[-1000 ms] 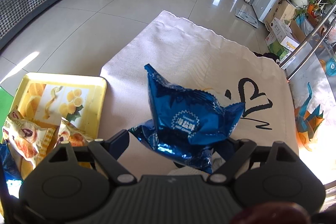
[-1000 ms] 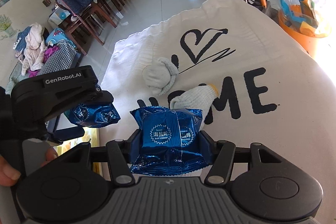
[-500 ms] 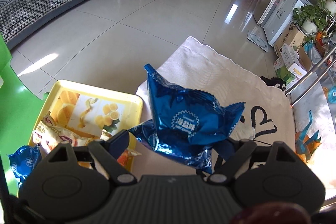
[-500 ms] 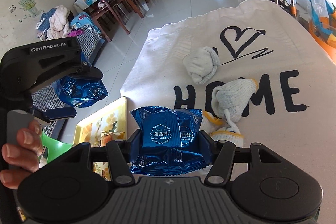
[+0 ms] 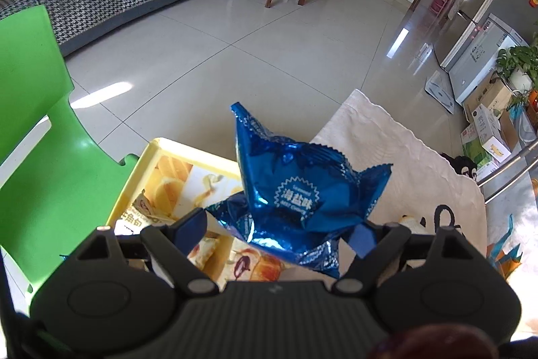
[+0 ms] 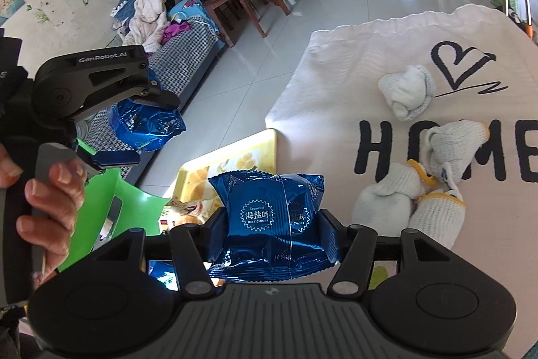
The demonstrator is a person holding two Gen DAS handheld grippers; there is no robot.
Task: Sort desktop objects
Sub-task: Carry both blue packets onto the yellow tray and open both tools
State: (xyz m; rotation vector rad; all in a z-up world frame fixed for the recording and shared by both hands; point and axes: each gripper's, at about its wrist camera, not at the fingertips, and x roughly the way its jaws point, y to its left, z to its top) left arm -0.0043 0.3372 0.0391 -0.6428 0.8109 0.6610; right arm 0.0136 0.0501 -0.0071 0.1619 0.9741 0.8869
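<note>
Two crinkly blue foil packets, both up in the air. Right gripper [image 6: 274, 232] has its fingers pinching a flat, zigzag-edged packet [image 6: 269, 217] printed "Seaweed / BEST CHOICE" with Chinese text. Left gripper [image 5: 282, 234] is clamped on a puffier, crumpled packet [image 5: 299, 190], held over a glossy yellow tray [image 5: 148, 164] with lemon pictures and pastry wrappers [image 5: 255, 264]. Nearby: green plastic chair [image 5: 40, 157], white cloth [image 6: 336, 83] lettered "HOME" with a heart, knit gloves [image 6: 407, 93] balled up.
</note>
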